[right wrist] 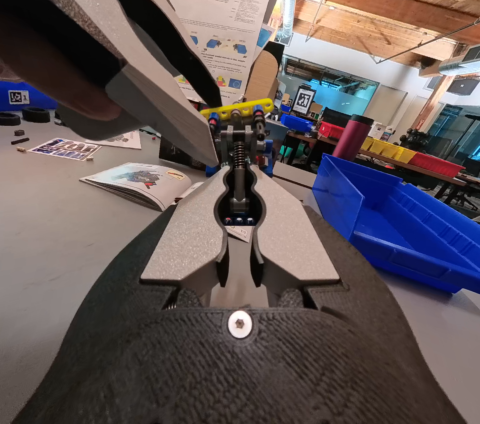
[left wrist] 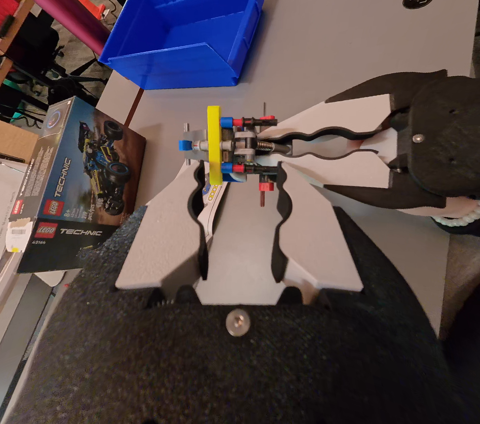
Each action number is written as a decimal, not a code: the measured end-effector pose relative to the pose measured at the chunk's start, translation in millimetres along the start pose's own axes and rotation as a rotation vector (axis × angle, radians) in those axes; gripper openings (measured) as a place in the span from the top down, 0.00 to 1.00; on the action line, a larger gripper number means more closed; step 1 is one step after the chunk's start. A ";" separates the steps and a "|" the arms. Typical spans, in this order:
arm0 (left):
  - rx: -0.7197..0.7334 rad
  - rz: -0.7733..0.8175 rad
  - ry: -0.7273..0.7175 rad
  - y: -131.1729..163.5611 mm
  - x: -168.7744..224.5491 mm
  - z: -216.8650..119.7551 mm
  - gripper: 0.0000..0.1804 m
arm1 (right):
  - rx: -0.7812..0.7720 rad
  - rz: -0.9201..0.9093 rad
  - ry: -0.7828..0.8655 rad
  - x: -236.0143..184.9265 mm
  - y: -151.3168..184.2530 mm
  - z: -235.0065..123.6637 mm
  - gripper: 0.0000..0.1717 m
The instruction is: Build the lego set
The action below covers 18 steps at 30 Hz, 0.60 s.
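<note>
A small brick assembly [left wrist: 233, 146] with a yellow beam [left wrist: 214, 144], blue and red pins and a sprung shock absorber hangs above the grey table [left wrist: 337, 48]. My right gripper [left wrist: 270, 148] comes in from the right and is shut on the shock absorber's dark rod [right wrist: 239, 185], just below the spring. In its own view the right gripper [right wrist: 239, 172] has the yellow beam [right wrist: 233, 110] at the far end. My left gripper [left wrist: 240, 167] is open. Its fingertips straddle the assembly's lower edge, with a sliver showing beside the yellow beam. Its near finger [right wrist: 168, 113] crosses the right wrist view.
An empty blue bin [left wrist: 194, 30] stands beyond the assembly and also shows in the right wrist view [right wrist: 389, 216]. A toy set box [left wrist: 78, 178] lies at the left. An open instruction booklet [right wrist: 130, 183], a sticker sheet [right wrist: 65, 149], black tyres [right wrist: 33, 113] and a maroon bottle [right wrist: 353, 136] are around. My left and right fingertips are right by each other.
</note>
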<state>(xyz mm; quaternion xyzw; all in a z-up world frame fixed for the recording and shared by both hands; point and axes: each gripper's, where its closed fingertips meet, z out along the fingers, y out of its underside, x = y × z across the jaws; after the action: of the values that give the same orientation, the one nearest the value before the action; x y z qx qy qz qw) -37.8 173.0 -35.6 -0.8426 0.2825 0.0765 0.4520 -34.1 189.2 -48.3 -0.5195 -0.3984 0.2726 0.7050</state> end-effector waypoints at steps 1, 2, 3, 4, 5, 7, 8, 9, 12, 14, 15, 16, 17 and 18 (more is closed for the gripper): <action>-0.001 0.004 -0.002 0.2 0.1 -0.1 0.71 | 0.000 0.000 0.000 0.0 0.0 0.0 0.97; -0.002 0.007 -0.003 0.3 0.1 -0.2 0.71 | 0.000 0.001 -0.002 0.0 0.3 0.2 0.97; -0.003 0.010 -0.003 0.4 0.2 -0.3 0.72 | 0.001 0.002 -0.002 0.0 0.3 0.2 0.97; -0.003 0.015 -0.003 0.4 0.4 -0.4 0.72 | 0.000 0.003 -0.003 -0.1 0.4 0.2 0.97; -0.002 0.020 0.000 0.0 1.2 -0.5 0.73 | -0.002 0.003 -0.002 -0.1 0.9 0.3 0.97; -0.003 0.028 0.003 -0.2 1.9 -0.4 0.73 | 0.002 0.008 -0.004 0.0 0.9 0.1 0.97; -0.006 0.031 0.007 0.2 2.6 -0.2 0.74 | 0.002 0.010 -0.005 0.0 1.1 0.2 0.97; -0.009 0.034 0.008 0.3 2.8 0.1 0.74 | 0.001 0.009 -0.006 -0.2 1.5 0.3 0.97; -0.011 0.038 0.016 0.5 2.5 0.0 0.73 | 0.004 0.020 -0.008 -0.4 1.6 0.2 0.97; -0.014 0.036 0.022 1.0 1.8 -0.3 0.73 | 0.008 0.022 -0.008 -0.6 1.1 0.0 0.97; -0.019 0.042 0.027 1.6 1.9 -0.4 0.73 | 0.009 0.024 -0.009 -0.6 1.2 0.0 0.97; -0.024 0.047 0.032 2.0 2.0 -0.5 0.73 | 0.010 0.029 -0.010 -0.5 1.2 0.0 0.97; -0.030 0.049 0.035 2.4 2.0 -0.6 0.73 | 0.011 0.031 -0.011 -0.4 1.2 -0.2 0.97; -0.037 0.048 0.038 2.8 2.1 -0.5 0.73 | 0.011 0.030 -0.009 -0.1 1.1 -0.2 0.97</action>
<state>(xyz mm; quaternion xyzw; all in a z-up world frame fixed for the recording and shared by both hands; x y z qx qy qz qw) -37.6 170.5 -38.2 -0.8450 0.3098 0.0767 0.4290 -34.0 189.4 -49.4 -0.5201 -0.3922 0.2876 0.7021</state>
